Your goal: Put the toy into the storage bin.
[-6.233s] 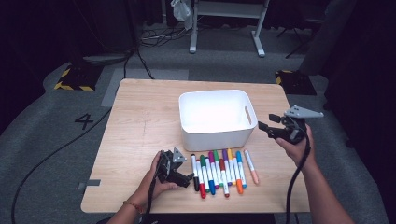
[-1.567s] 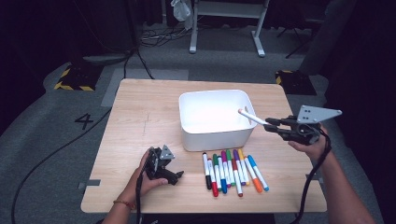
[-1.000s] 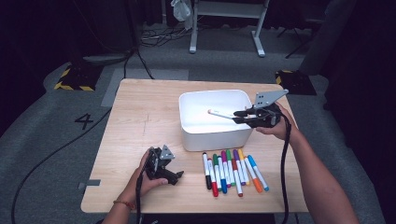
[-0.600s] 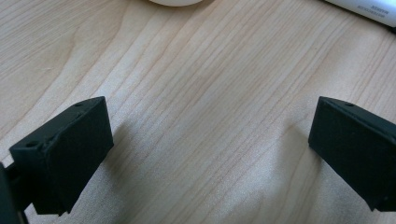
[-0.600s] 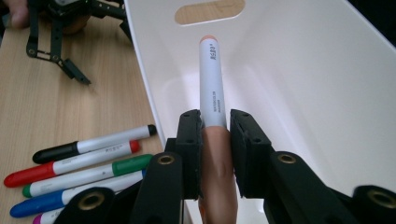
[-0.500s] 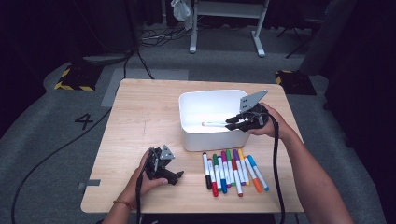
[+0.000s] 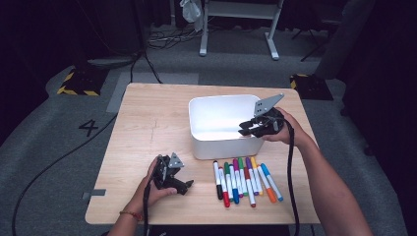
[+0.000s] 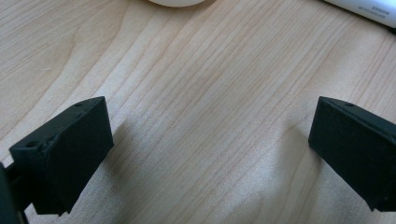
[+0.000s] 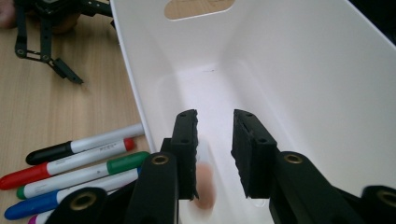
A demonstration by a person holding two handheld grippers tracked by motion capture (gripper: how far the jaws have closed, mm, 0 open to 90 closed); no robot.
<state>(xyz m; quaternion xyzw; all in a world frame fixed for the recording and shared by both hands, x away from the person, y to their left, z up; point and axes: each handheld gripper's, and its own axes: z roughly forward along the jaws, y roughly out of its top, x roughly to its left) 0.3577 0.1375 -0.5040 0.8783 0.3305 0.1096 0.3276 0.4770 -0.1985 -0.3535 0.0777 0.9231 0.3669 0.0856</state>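
Dropping a marker into the bin.

My right gripper (image 9: 214, 154) jaws have just been opening, a narrow gap now; the pink-capped marker (image 9: 203, 184) sits blurred just below the left pad, loose in the white bin (image 7: 223, 143), apparently released. Left gripper (image 7: 173, 178) jaws wide apart, empty, resting on the tabletop (image 8: 196, 93). Remaining markers (image 7: 246, 179) lie in a row just in front of the bin. Next, I judge: lift out, reach back, pick another.
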